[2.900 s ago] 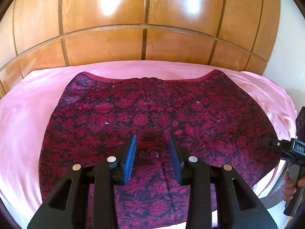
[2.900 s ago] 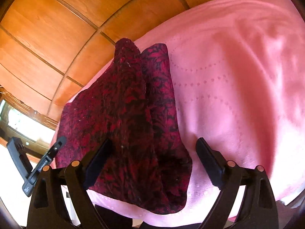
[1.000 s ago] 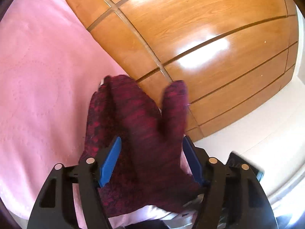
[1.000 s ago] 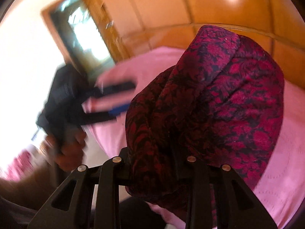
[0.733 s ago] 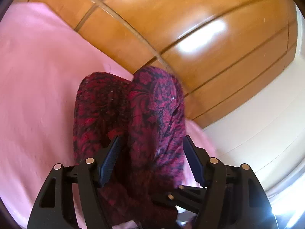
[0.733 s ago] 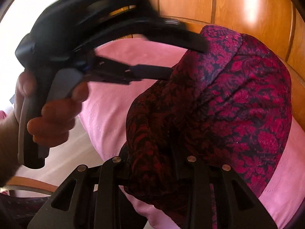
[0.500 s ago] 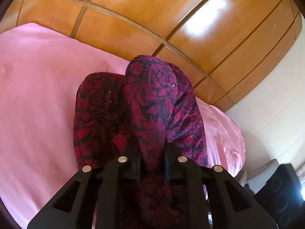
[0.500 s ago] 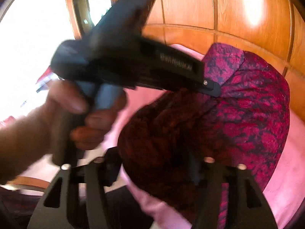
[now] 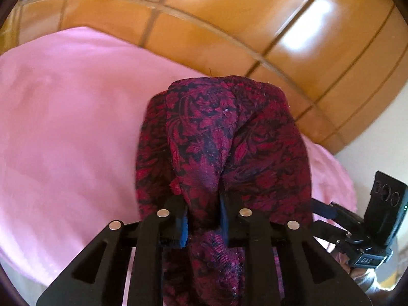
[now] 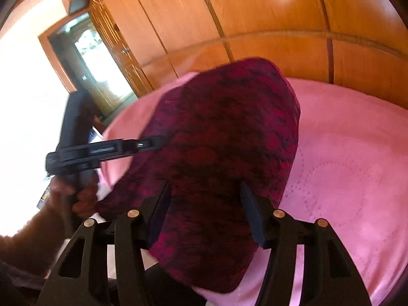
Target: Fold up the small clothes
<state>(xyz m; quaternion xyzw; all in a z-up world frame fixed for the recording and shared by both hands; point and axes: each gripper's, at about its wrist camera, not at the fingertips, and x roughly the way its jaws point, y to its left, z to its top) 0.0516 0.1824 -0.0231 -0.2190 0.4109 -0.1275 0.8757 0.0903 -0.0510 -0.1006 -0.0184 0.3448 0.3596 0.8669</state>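
A dark red and black floral garment (image 9: 224, 132) lies bunched and partly folded on a pink bedsheet (image 9: 63, 127). My left gripper (image 9: 202, 211) pinches a thick fold of it between the blue pads, and the jaws are opening slightly. In the right wrist view the garment (image 10: 224, 132) looks blurred. My right gripper (image 10: 206, 204) stands wide around it, cloth lying between the fingers without a clear pinch, and the jaws are closing a little. The left gripper (image 10: 114, 148) reaches into the cloth's left edge, held by a hand (image 10: 84, 196). The right gripper's body (image 9: 357, 219) shows at the right edge.
Glossy wooden wardrobe panels (image 9: 255, 20) rise right behind the bed. A bright window in a wooden frame (image 10: 94, 58) is at the left. The pink sheet (image 10: 344, 165) stretches out to the right of the garment. The bed's edge lies close under both grippers.
My left gripper has shut on a bunched fold of the garment. My right gripper has let go and opened wide around the cloth. The left gripper has drawn back to the left.
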